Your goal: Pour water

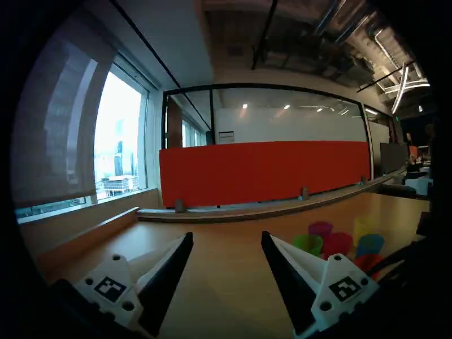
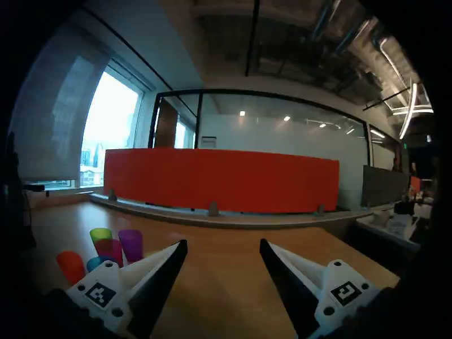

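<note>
Left gripper (image 1: pixel 226 234) and right gripper (image 2: pixel 223 241): both spread open, empty, hovering over wooden desk (image 1: pixel 220 294). Coloured plastic cups (image 1: pixel 339 243) cluster between them, likely staged for pouring.

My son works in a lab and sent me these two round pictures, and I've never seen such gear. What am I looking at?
There is no robot here: a person holds a tool in each hand, each with two jaws and a wide-angle camera looking forward along them. One picture comes from the left gripper, the other from the right gripper. The black-and-white wedges at the bottom are that tool's own jaws. Both pairs stand apart, holding nothing. Below is a wooden table with a group of coloured cups standing on it. Behind are a red divider panel and a window.
</note>
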